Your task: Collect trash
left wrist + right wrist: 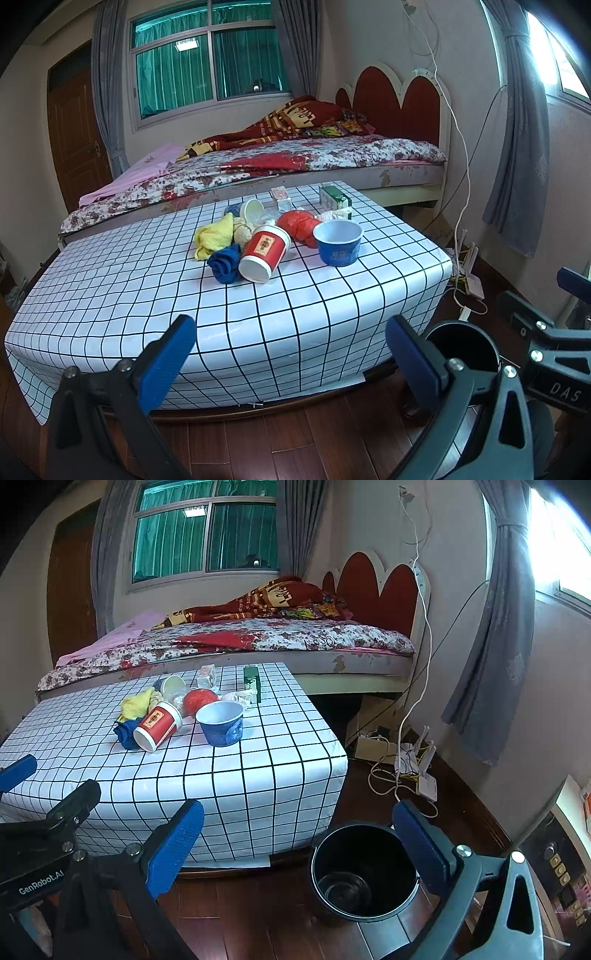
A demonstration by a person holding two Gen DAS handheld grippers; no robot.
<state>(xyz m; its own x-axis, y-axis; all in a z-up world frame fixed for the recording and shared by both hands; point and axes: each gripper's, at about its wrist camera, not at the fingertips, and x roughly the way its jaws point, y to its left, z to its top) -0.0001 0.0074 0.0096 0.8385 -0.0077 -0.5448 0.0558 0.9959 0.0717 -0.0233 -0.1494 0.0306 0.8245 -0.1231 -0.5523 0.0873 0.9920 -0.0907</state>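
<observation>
Here, left to right across the frames:

Left gripper (291, 354): jaws spread wide, holding nothing, at the bottom of the left wrist view, short of the table (110, 295).

Trash pile: centre of both views, on the checked cloth. From the left: yellow cloth (216, 236), blue cloth (225, 264), tipped red cup (264, 254), red bag (297, 225), upright blue bowl (338, 242), green carton (334, 197) behind.

Right gripper (299, 843): also spread and empty, at the bottom of the right wrist view.

Bin (364, 871): black, open, on the floor at lower centre-right of the right wrist view, just beside the table's corner.

Risk, red cup: it lies on its side against the blue cloth; a glancing pinch would likely roll it away.

Risk, blue bowl: thin-walled by the look of it; a hard squeeze may crumple it, or it may slip.

Risk, cloths: they may not be trash; a grab at the crowded pile could drag them along.

Risk, drop: the bin sits low beside the overhanging cloth, so a release too far left could land on the floor.
</observation>
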